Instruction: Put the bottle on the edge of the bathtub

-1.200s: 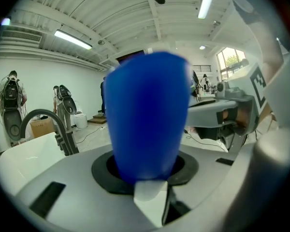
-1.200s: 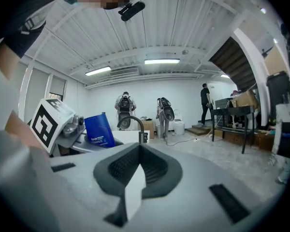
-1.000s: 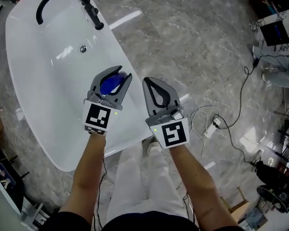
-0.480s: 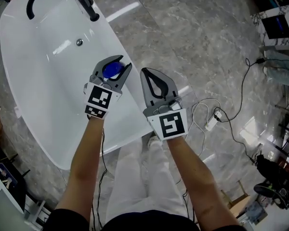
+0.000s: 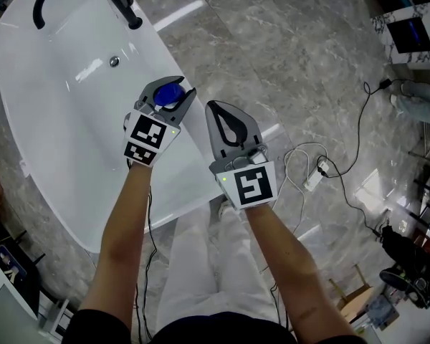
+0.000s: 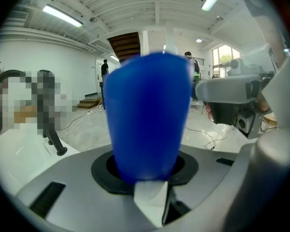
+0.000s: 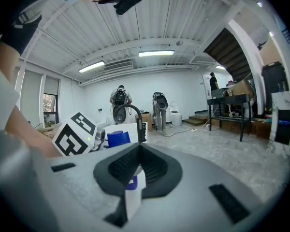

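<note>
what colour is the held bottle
Blue bottle; clearest in the left gripper view.

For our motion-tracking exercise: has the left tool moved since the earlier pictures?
Yes: the left tool, holding the bottle, has shifted toward the faucet, judged against the drain.

Smooth, high-gloss white on the tub (image 5: 50, 135), streaked with bright reflections. Matt black on the tap (image 5: 125, 9). Polished grey veined stone for the floor (image 5: 287, 63), shiny enough to mirror the lamps. Smooth blue plastic, faintly satin, on the bottle (image 5: 166, 94). Matt grey moulded plastic on the left gripper (image 5: 170, 92) and right gripper (image 5: 215, 107), lined inside with black ribbed pads (image 7: 124, 167) of a rubbery look. Flat black-and-white print on the marker cubes (image 5: 147, 136). Soft, creased white cloth on the trousers (image 5: 201, 264).
</note>
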Tool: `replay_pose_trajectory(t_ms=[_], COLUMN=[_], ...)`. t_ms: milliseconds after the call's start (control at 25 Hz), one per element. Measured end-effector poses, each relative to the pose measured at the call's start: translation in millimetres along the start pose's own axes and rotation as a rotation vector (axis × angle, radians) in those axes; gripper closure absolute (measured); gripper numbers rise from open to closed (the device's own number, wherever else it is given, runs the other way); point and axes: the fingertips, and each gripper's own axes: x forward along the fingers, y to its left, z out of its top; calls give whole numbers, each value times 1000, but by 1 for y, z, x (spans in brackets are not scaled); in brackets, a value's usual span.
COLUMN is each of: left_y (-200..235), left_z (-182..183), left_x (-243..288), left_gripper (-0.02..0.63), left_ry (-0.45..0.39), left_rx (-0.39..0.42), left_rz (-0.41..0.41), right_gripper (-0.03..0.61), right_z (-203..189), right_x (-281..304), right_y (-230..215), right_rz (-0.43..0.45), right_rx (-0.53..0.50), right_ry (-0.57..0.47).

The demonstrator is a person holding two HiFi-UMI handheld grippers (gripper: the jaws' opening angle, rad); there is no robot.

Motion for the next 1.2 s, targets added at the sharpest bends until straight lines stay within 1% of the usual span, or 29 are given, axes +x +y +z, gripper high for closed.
replay_pose_trajectory(t_ms=[240, 440, 600, 800, 840, 1000, 1120, 1200], left_y=[-5, -5, -3, -4, -4, -3, -2, -2], left_z=[-11, -12, -12, -11, -11, -4, 4, 9], left_x=[4, 4, 4, 3, 3, 1, -5, -11], left_gripper=[479, 476, 474, 469, 459, 358, 318, 310], left_ry=[10, -16, -53, -62, -68, -126, -166, -189], left_rx=[-24, -20, -38, -48, -55, -87, -96, -84], left_rz=[-24, -31, -40, -42, -44, -61, -65, -69], right_gripper=[578, 578, 578, 578, 578, 578, 578, 578], right_z=[1, -3, -6, -6, -5, -6, -6, -6], right_x=[-3, -3, -3, -7, -8, -10, -11, -13], right_y=[3, 7, 8, 9, 9, 11, 11, 13], right_rz=[-5, 0, -4, -7, -8, -5, -5, -4], right_rx=[13, 16, 25, 31, 33, 34, 36, 37], right_ry=[-6, 0, 1, 6, 5, 5, 6, 9])
